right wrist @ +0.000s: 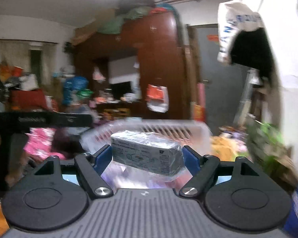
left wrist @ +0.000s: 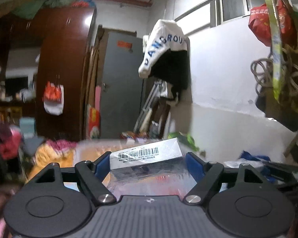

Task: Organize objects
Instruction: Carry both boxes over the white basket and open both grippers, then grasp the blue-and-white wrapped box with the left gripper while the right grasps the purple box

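Note:
In the left wrist view my left gripper is shut on a white box with a barcode label, wrapped in clear plastic and held between the blue pads in the air. In the right wrist view my right gripper is shut on a grey printed box in clear plastic wrap, tilted slightly. A pale translucent slatted basket sits just beyond the right gripper; its blurred rim also shows in the left wrist view.
A brown wardrobe and a grey door stand ahead. A white and black jacket hangs from a rail. Piles of clothes and bags cover the surfaces below. A black bar crosses the left of the right wrist view.

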The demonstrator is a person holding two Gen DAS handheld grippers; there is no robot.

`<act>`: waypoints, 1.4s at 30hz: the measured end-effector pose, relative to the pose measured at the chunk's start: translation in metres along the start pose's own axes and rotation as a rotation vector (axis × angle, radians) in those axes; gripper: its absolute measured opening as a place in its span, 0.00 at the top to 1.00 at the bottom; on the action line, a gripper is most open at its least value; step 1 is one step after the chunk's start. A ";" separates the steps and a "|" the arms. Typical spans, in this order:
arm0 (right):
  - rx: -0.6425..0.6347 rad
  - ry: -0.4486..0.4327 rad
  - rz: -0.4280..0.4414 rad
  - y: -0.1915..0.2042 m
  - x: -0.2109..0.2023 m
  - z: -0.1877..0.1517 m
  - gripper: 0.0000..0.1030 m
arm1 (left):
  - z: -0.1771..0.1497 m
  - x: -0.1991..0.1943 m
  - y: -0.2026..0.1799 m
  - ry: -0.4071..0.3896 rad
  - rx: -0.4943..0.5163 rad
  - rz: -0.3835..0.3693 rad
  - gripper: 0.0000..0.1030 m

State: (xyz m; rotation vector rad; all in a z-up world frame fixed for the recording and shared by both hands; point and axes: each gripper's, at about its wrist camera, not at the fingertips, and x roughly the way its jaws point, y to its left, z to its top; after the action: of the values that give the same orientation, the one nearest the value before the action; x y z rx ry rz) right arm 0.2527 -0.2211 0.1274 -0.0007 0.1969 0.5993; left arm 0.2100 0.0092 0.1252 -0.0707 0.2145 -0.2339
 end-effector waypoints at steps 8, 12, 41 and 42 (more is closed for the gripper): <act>-0.073 0.121 -0.062 -0.020 0.108 0.062 0.23 | 0.042 0.079 0.020 0.126 -0.001 0.054 0.20; -0.087 0.166 -0.015 -0.024 0.130 0.050 0.18 | 0.025 0.100 0.032 0.163 -0.037 0.050 0.15; 0.117 0.374 0.106 -0.020 0.046 -0.093 0.26 | -0.137 -0.007 0.057 0.299 0.010 0.114 0.00; 0.122 0.380 0.116 -0.020 0.050 -0.093 0.26 | -0.136 -0.004 0.056 0.311 0.015 0.116 0.00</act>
State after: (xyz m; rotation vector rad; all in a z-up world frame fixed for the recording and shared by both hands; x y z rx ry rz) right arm 0.2876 -0.2152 0.0254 0.0153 0.6058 0.6993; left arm 0.1888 0.0581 -0.0119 -0.0062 0.5247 -0.1295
